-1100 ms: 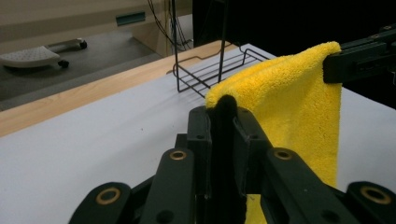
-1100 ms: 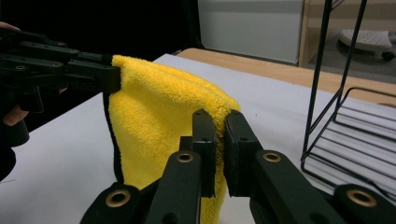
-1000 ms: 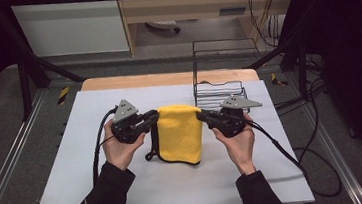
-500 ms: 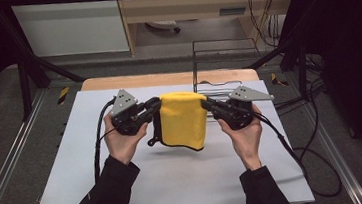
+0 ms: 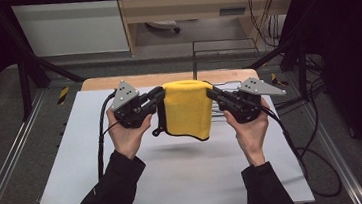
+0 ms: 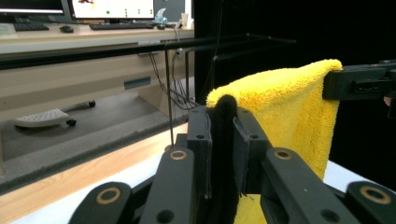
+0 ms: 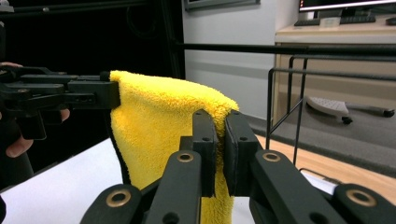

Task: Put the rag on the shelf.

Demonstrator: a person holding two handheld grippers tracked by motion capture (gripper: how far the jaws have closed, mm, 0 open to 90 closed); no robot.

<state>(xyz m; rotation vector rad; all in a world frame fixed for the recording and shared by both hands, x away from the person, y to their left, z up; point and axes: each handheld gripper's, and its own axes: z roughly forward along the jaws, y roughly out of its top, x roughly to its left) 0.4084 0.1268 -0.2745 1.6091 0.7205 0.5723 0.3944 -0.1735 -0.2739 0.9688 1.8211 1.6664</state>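
Yellow cloth (image 5: 185,109): folded, black-edged, held in the air above the white table (image 5: 176,183), toward its 12 o'clock half. Left gripper (image 5: 157,95): fingers clenched on the cloth's 9 o'clock top corner. Right gripper (image 5: 213,94): fingers clenched on its 3 o'clock top corner. Black wire rack (image 5: 225,57): at 12 o'clock, behind the cloth.

One yellow towel (image 5: 186,109); two tools; one wire rack (image 5: 225,62); one table (image 5: 176,183).
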